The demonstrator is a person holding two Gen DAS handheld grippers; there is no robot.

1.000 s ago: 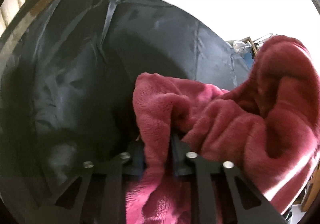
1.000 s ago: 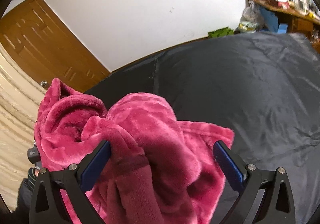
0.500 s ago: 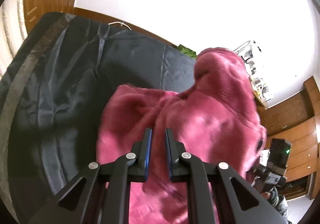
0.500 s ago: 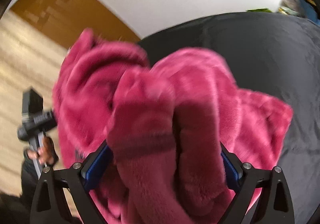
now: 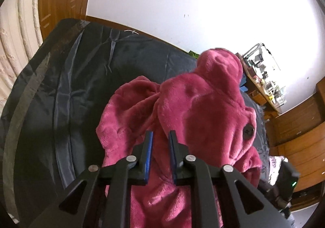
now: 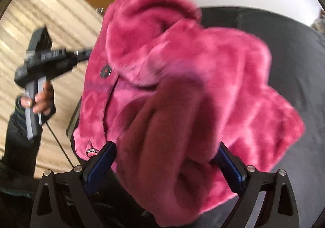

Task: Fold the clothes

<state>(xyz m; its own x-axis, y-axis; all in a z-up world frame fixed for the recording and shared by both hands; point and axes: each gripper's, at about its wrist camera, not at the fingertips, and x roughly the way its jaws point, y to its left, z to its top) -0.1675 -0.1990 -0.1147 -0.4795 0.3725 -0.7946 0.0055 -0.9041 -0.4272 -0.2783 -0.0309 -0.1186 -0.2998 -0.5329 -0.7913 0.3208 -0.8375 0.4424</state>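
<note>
Since the earlier frames, the crimson plush fleece garment [image 5: 195,106] has risen off the dark grey sheet-covered bed [image 5: 67,93] and now hangs bunched between both tools; in the right wrist view the left hand and its tool have come into frame, raised beside the garment.

Writing: none legible. A dark round button [image 5: 248,130] sits on the garment's front, its marking too blurred to read. A second metallic snap [image 6: 90,151] shows at the lower hem in the right wrist view.

Pose: left hand [image 6: 39,102] grips the grey pistol handle of the left gripper [image 5: 160,138], held upright at the garment's left side, with the black tool body pointing into the fabric. Dark sleeve covers the forearm.

Left gripper: blue-padded fingers [image 5: 148,152] stand close together with a narrow gap; fleece lies over and behind them. Cannot tell whether fabric is pinched or merely behind the gap.

Right gripper [image 6: 164,165]: jaws spread wide, blue pads [image 6: 100,165] either side of a thick, shadowed roll of fleece that fills the span between them. Fabric touches both pads; not clenched.

Garment location: lifted above the bed's near part, the bulk toward the white wall [image 5: 182,0], one flap trailing down onto the sheet.
</note>
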